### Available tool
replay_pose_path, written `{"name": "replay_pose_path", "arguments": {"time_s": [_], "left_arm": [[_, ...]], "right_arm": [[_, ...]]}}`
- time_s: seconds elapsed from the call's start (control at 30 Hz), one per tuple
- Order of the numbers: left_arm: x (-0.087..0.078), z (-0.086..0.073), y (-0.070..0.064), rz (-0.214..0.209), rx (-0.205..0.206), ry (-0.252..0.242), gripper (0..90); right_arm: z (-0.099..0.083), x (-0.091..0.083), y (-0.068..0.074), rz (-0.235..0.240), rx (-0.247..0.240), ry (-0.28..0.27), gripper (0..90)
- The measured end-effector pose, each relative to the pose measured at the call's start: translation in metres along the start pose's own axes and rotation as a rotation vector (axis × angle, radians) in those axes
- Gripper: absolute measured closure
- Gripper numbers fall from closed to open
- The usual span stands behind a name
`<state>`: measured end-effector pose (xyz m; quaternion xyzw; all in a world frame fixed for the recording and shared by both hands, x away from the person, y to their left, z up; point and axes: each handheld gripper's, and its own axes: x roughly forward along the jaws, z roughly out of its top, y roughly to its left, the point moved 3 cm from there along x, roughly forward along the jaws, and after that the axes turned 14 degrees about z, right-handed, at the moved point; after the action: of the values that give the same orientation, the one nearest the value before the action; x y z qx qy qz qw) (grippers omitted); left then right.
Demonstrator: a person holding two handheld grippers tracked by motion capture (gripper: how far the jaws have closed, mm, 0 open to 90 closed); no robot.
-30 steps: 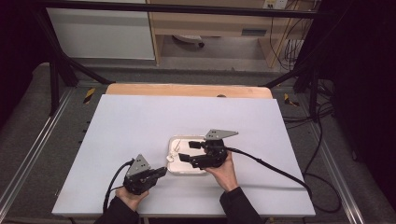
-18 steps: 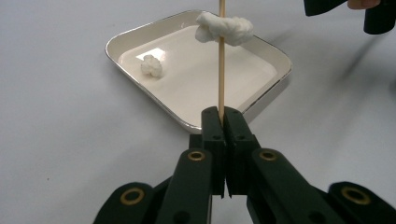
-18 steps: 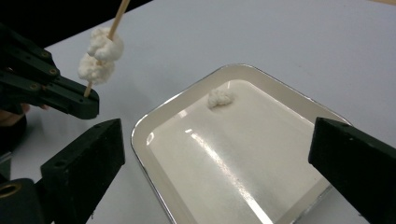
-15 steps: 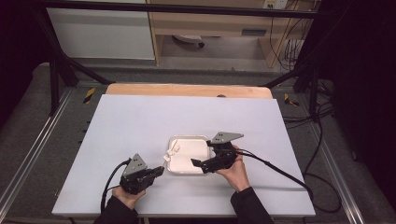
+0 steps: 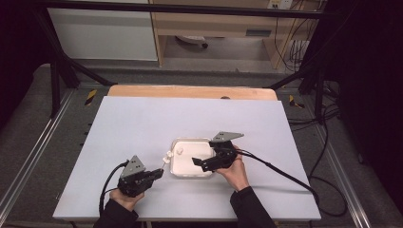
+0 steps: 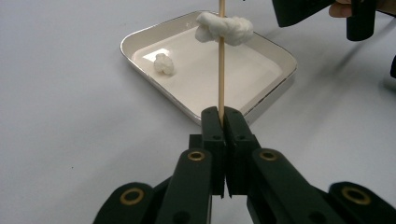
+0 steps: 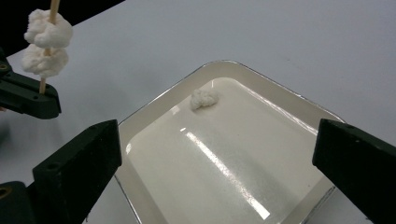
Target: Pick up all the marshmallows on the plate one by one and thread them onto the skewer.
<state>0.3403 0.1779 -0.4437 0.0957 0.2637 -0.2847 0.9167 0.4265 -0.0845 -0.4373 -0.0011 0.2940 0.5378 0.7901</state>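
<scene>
My left gripper (image 6: pixel 221 114) is shut on a thin wooden skewer (image 6: pixel 221 70) that stands upright with white fluffy lumps (image 6: pixel 225 28) threaded on it. Behind the skewer lies a shallow white tray (image 6: pixel 280 58) with one loose white piece (image 6: pixel 163 64) in it. In the high view the left gripper (image 5: pixel 158 172) sits at the tray's (image 5: pixel 177 142) near-left corner. My right gripper (image 5: pixel 198 163) hovers over the tray. From the right gripper's (image 7: pixel 217 140) own view its jaws stand wide open and empty above the tray (image 7: pixel 154 105), with the loose piece (image 7: pixel 203 99) farther off and the skewered lumps (image 7: pixel 46 42) at far left.
The tray rests on a large white table top (image 5: pixel 142 123) with a wooden strip (image 5: pixel 190 91) along its far edge. Black cables (image 5: pixel 280 171) trail from both grippers toward the table's near side. Metal frame rails (image 5: pixel 43 142) run along both sides.
The right gripper has drawn back a little from the skewer and now hangs open over the tray. The left gripper with the skewer has shifted slightly left.
</scene>
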Motion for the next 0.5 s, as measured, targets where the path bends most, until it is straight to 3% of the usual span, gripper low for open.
{"name": "replay_pose_path", "arguments": {"time_s": [0.5], "left_arm": [[-0.003, 0.001, 0.006, 0.009, -0.002, -0.002, 88.4]], "right_arm": [[0.02, 0.045, -0.003, -0.031, -0.022, 0.068, 4.5]]}}
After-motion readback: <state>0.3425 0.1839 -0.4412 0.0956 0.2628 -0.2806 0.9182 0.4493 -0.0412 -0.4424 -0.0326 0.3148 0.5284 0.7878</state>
